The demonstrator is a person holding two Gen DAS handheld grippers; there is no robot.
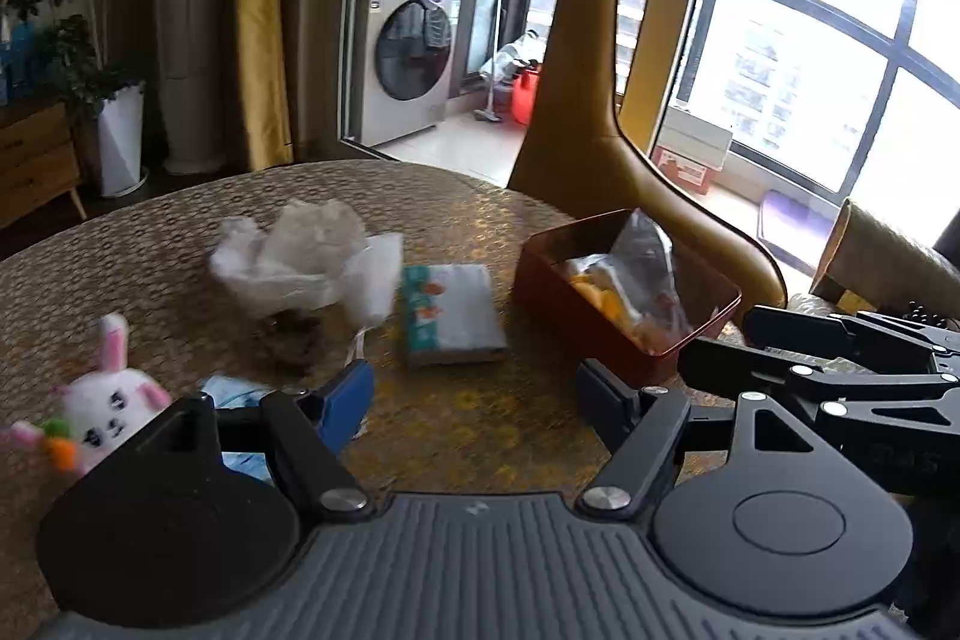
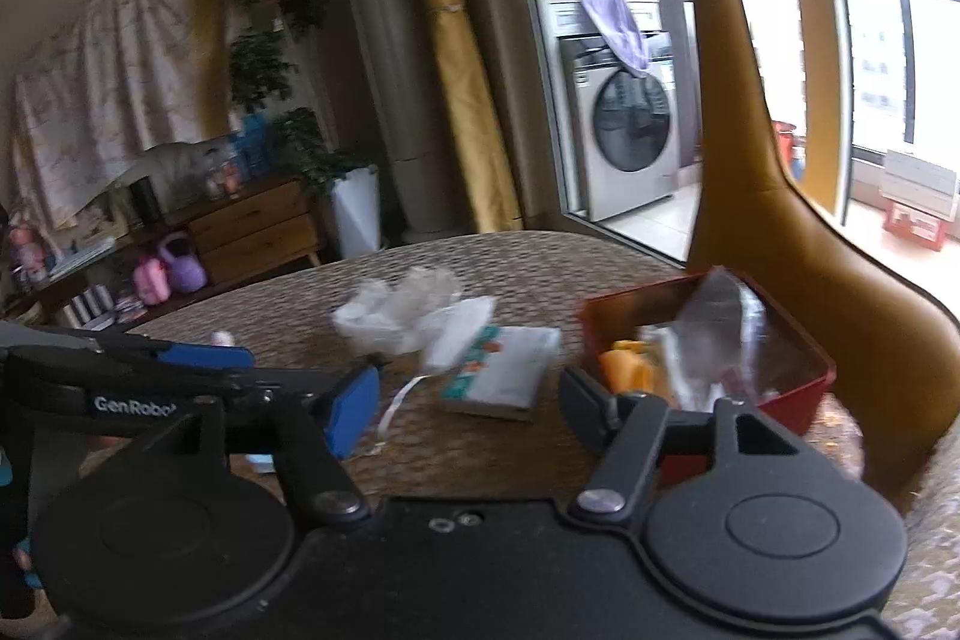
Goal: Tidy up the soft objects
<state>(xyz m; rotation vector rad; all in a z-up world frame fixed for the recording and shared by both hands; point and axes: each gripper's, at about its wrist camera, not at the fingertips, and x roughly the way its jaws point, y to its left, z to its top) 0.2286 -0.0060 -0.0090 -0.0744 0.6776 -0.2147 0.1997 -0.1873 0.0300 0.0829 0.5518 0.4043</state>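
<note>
although both grippers hang over the near edge of the woven table [image 1: 180, 232] with nothing between their fingers, the tissue pack [image 1: 453, 313] lies straight ahead of the left gripper [image 1: 474, 394], just beyond its jaws, which stand apart. the right gripper [image 2: 465, 409], jaws also apart and empty, has the same pack ahead and slightly left, so by my reading either hand could reach it, the left more squarely. the pack lies flat, its long axis running away from the cameras and a little to the left, printed end farthest. the red box [image 1: 630, 304], already holding a clear bag of snacks [image 1: 645, 268], sits just right of the pack. the crumpled white plastic bag [image 1: 300, 256] lies to its left, the plush rabbit [image 1: 111, 400] nearer, far left.
</note>
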